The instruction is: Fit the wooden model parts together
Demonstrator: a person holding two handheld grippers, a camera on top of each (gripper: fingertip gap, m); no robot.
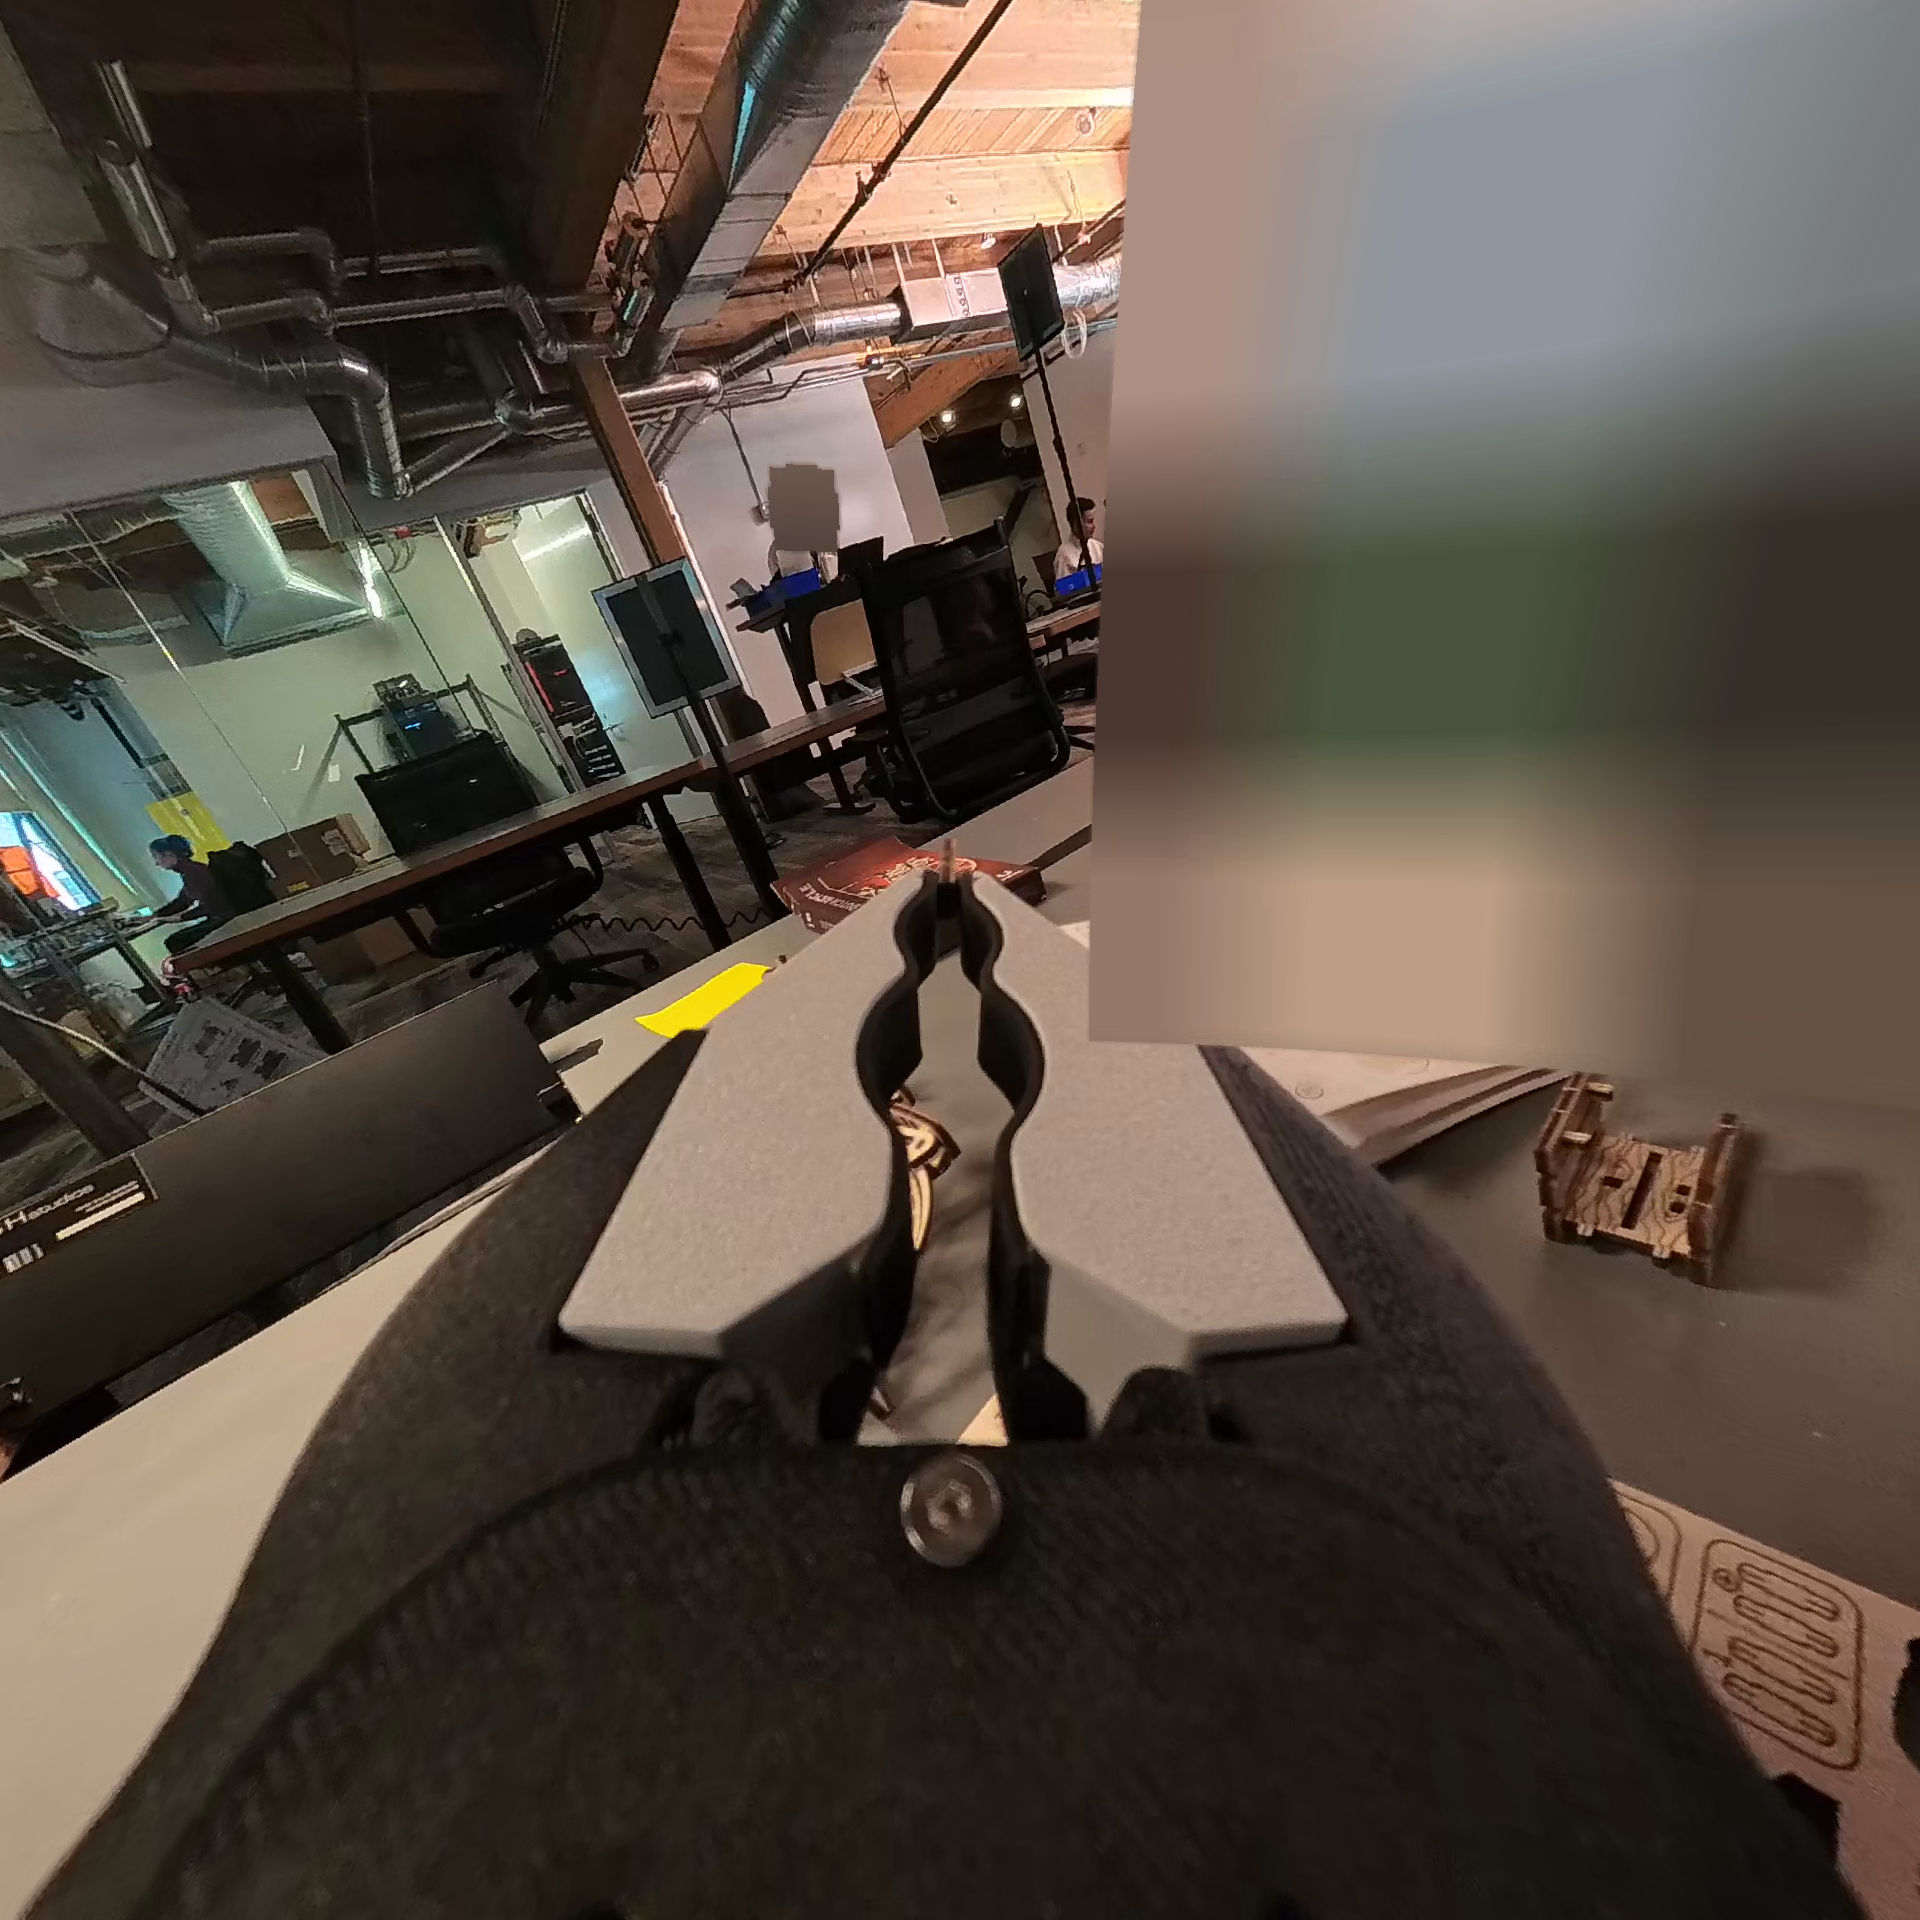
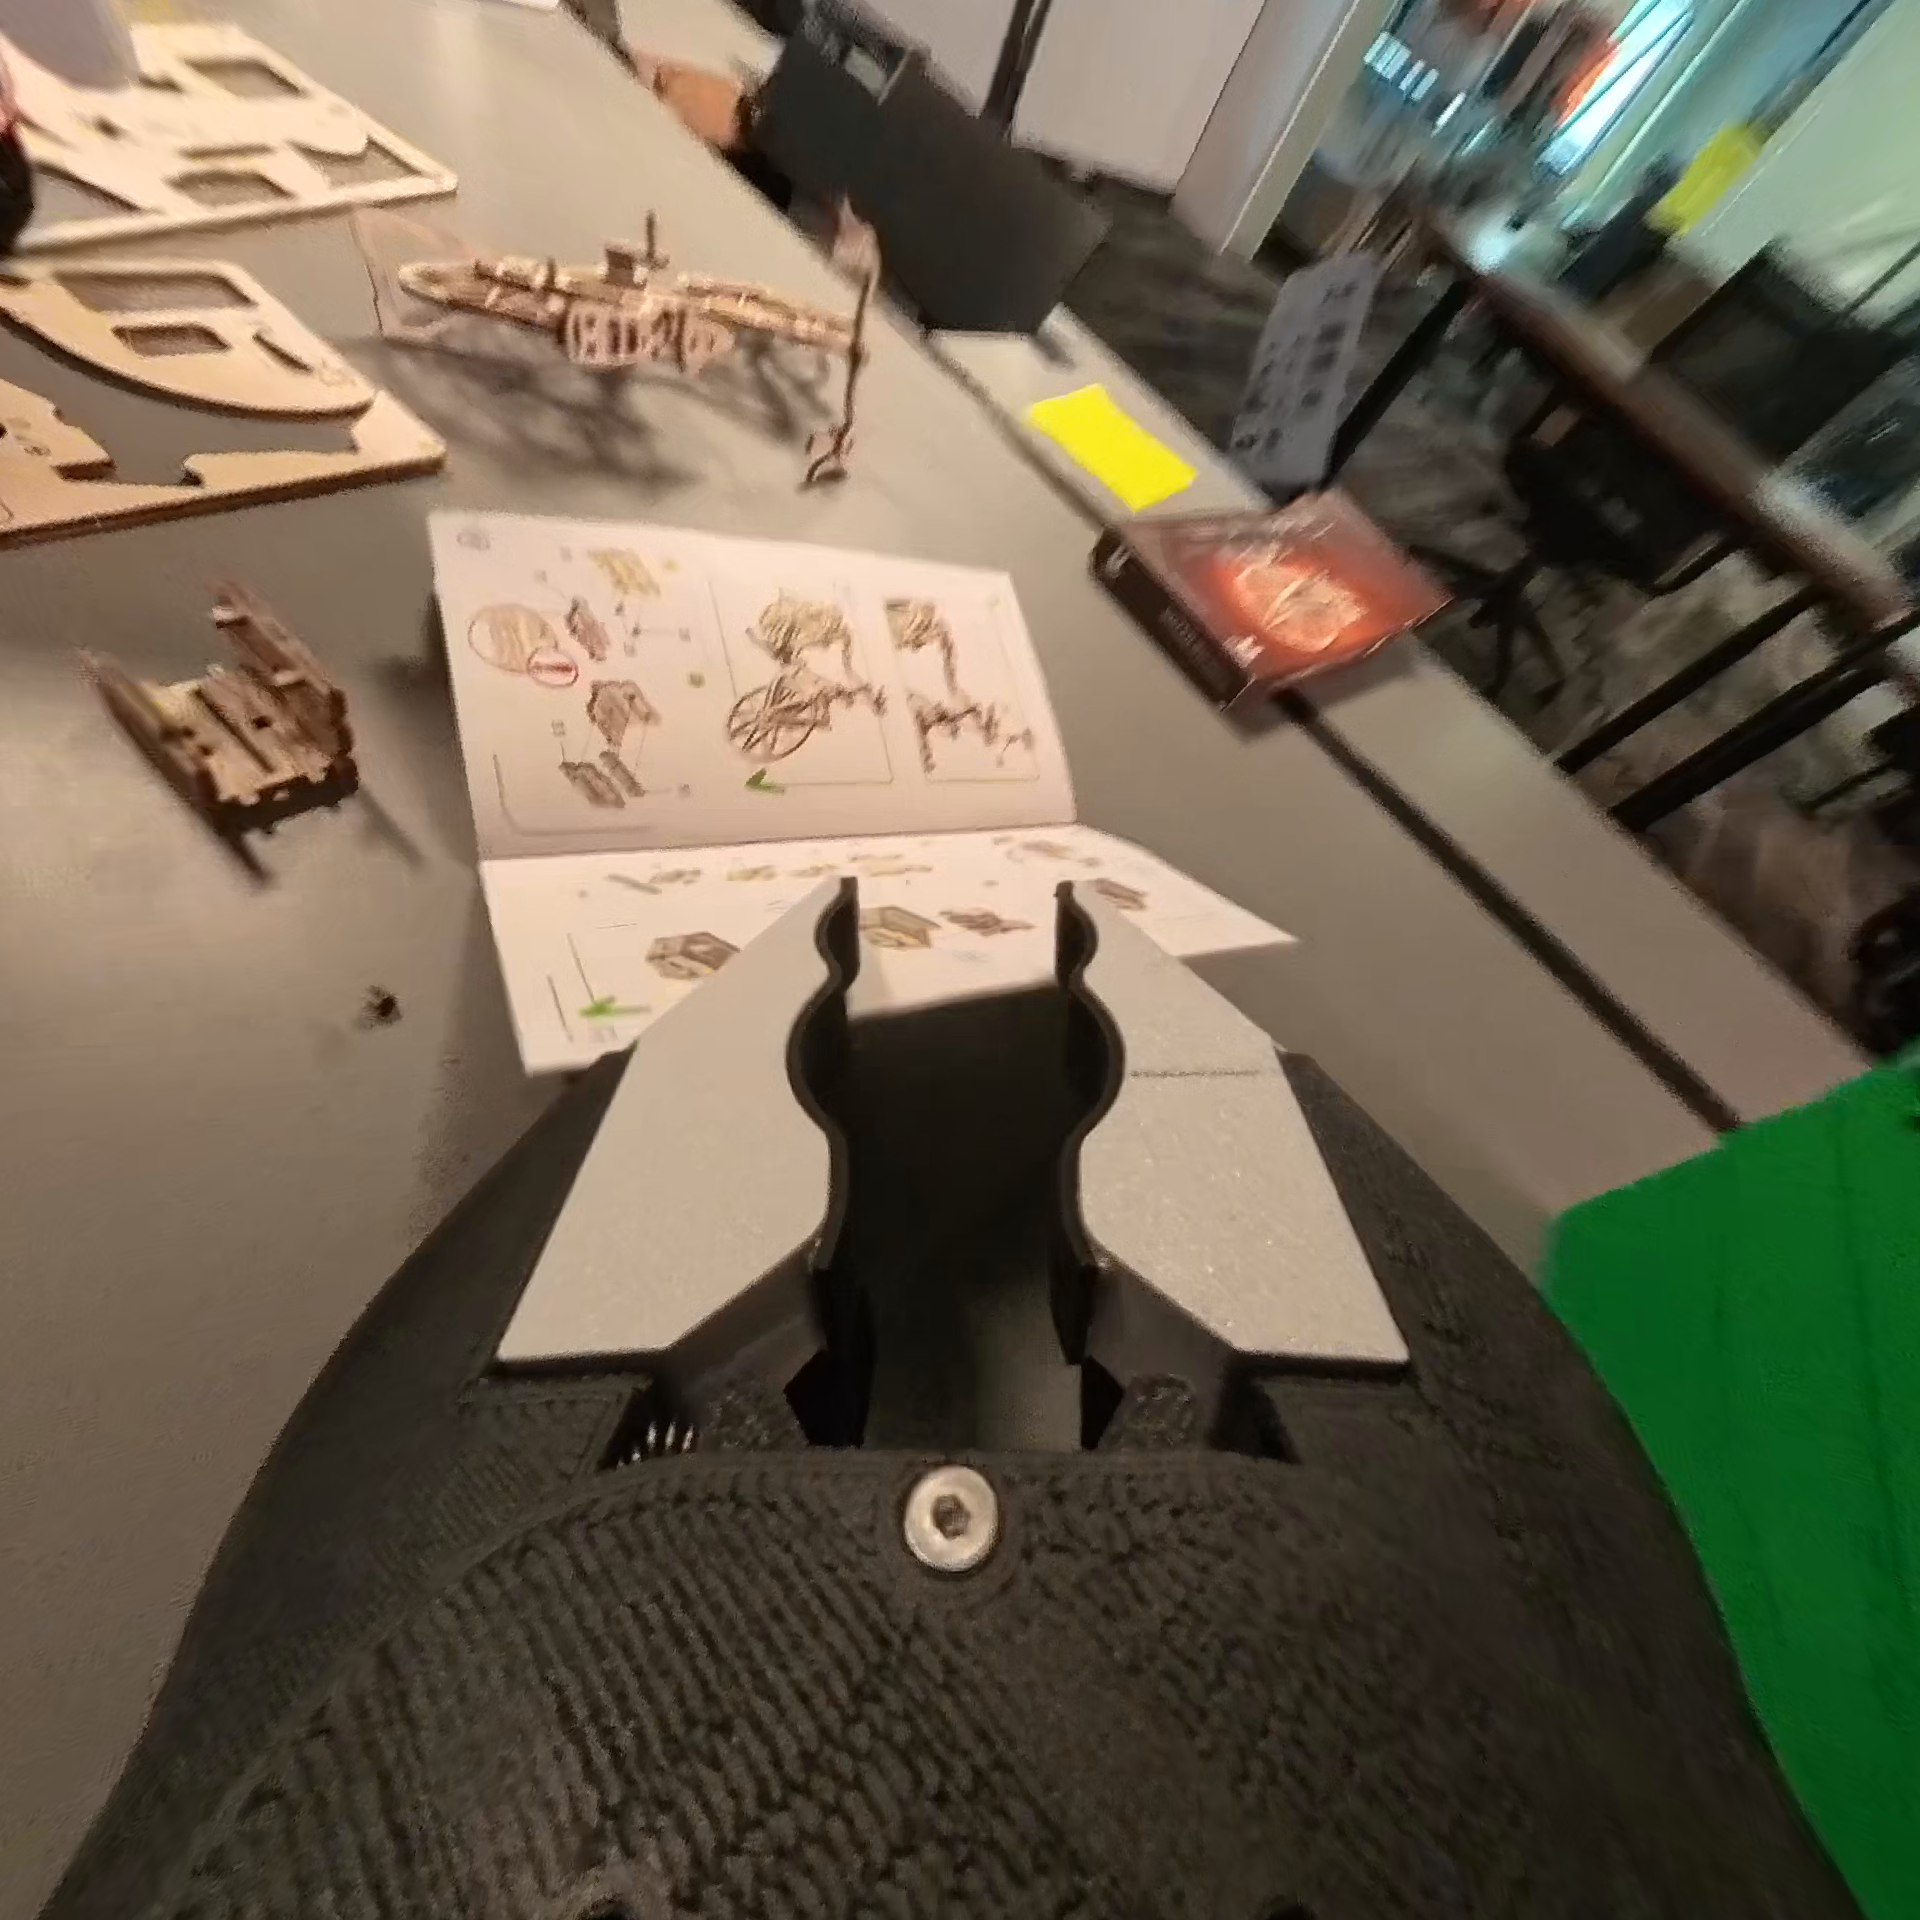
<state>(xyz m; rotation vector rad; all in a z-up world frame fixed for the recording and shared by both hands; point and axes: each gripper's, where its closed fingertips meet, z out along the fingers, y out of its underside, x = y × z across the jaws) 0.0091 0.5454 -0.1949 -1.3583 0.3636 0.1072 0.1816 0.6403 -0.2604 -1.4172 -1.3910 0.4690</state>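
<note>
In the left wrist view my left gripper (image 1: 948, 896) is shut on a thin wooden part (image 1: 921, 1151) held edge-on; its narrow tip pokes out past the fingertips. A dark wooden sub-assembly (image 1: 1631, 1184) lies on the grey table to its right. In the right wrist view my right gripper (image 2: 956, 914) is open and empty, raised over the open instruction booklet (image 2: 769, 675). The dark sub-assembly also shows in the right wrist view (image 2: 234, 727), left of the booklet. A long, partly built wooden model (image 2: 623, 312) stands farther back.
Punched-out wooden sheets (image 2: 208, 416) lie at the far left, and one (image 1: 1766, 1662) lies by my left gripper. A red box (image 2: 1268, 603) and a yellow note (image 2: 1112, 447) sit near the table's right edge. A green sleeve (image 2: 1766, 1455) is at the lower right. A black case (image 1: 260, 1174) is at the left. Spacing between my two grippers at the tips: around 20 cm.
</note>
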